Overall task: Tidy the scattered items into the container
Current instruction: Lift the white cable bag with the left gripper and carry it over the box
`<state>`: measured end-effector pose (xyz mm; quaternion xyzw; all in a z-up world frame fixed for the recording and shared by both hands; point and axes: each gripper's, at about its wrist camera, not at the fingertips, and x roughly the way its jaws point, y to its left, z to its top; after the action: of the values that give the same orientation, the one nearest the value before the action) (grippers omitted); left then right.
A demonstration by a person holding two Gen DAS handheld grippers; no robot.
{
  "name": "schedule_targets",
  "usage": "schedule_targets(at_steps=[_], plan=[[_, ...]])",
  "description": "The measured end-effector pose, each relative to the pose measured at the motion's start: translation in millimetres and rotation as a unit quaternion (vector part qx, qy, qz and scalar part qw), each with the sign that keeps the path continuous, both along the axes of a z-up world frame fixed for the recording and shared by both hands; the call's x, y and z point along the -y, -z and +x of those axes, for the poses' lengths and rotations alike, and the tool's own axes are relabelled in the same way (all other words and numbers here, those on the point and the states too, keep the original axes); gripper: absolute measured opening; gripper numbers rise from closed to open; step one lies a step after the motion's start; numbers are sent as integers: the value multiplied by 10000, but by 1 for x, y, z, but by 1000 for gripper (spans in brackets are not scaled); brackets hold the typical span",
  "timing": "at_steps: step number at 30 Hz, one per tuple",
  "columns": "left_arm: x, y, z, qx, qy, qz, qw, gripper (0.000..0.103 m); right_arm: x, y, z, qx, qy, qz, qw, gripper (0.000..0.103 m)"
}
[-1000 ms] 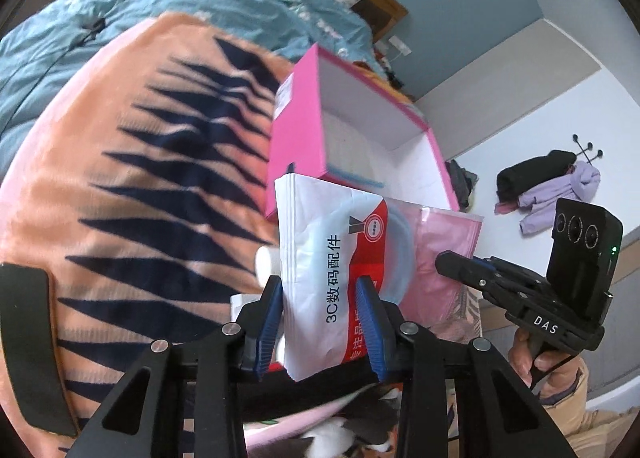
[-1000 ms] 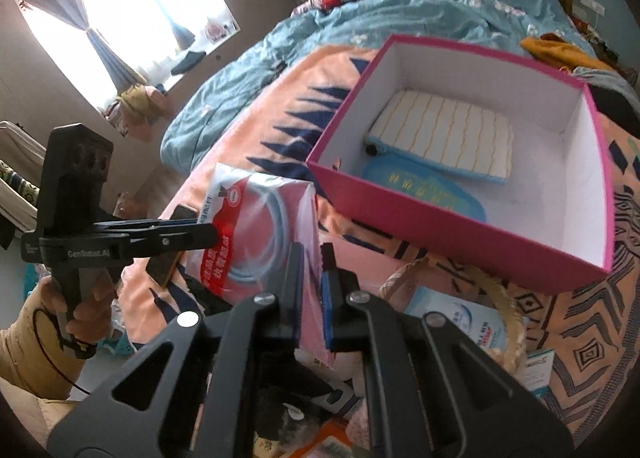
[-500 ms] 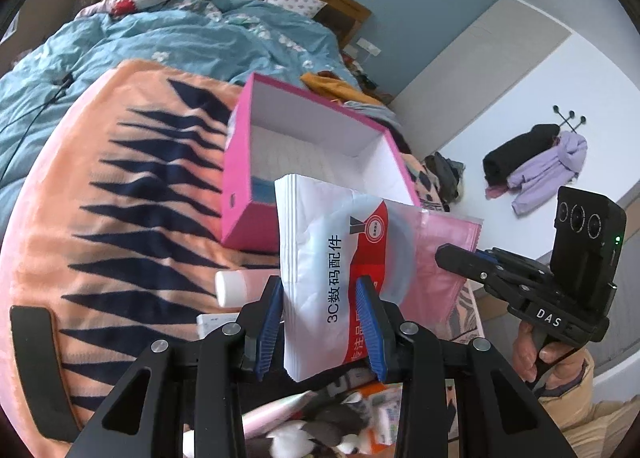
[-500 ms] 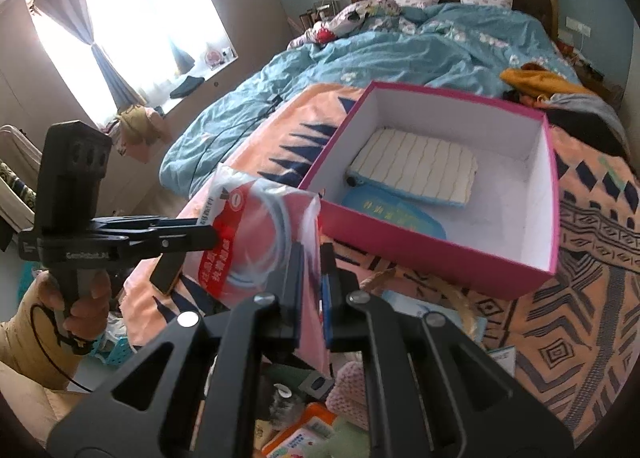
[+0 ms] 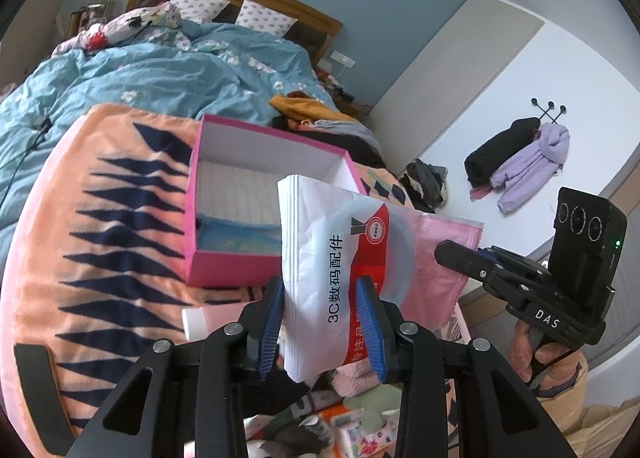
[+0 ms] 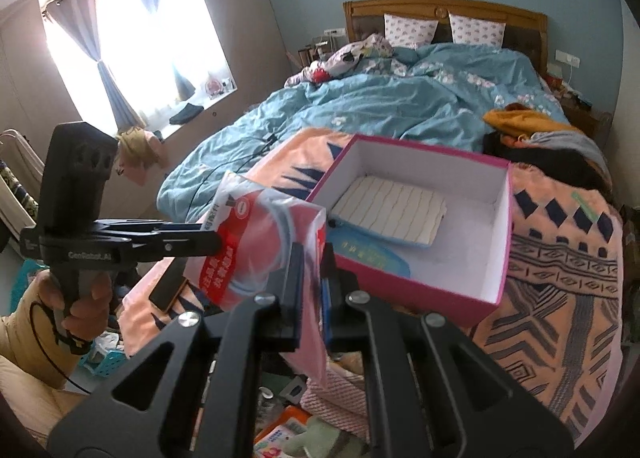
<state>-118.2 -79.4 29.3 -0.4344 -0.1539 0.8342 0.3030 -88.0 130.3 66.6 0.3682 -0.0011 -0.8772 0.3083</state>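
left wrist view first: the left gripper (image 5: 322, 322) has its blue pads (image 5: 272, 322) clamped on the lower part of a white and red plastic packet (image 5: 332, 258), a flat stack of several layers by the look of its edge. behind it sits a pink pouch (image 5: 436, 258), and the right gripper (image 5: 460, 258) comes in from the right, a hand (image 5: 536, 354) on its grip, its tip at the pouch's edge. the bundle hangs in the air, in front of the pink box (image 5: 224, 266) on the orange blanket (image 5: 100, 238). inside the box, a striped pad and something blue. a white tube (image 5: 196, 322) lies just below the box.

over to the right wrist view: the right gripper (image 6: 310, 282) is pinched nearly closed on the thin pink film of the pouch (image 6: 312, 322), and the packet (image 6: 260, 234) hangs to the left of it with the left gripper (image 6: 192, 238) biting in from the side. the box (image 6: 420, 286) is just beyond, top open, apart from the bundle.

handling call: this looks light, soft and floppy, and glossy film tends to be slippery, so layers may slide out. best hold is across the full stack near an edge, one grip on each side, which is what we have. more clutter waits at the bottom of the view.
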Motion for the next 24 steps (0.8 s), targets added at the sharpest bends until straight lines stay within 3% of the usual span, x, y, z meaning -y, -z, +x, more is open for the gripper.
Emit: schedule_targets(at_steps=[24], plan=[[-48,-40,-24,-295,-264,-497,9980,36,-38,-37,-28,-366,-268,-251,9987,5]])
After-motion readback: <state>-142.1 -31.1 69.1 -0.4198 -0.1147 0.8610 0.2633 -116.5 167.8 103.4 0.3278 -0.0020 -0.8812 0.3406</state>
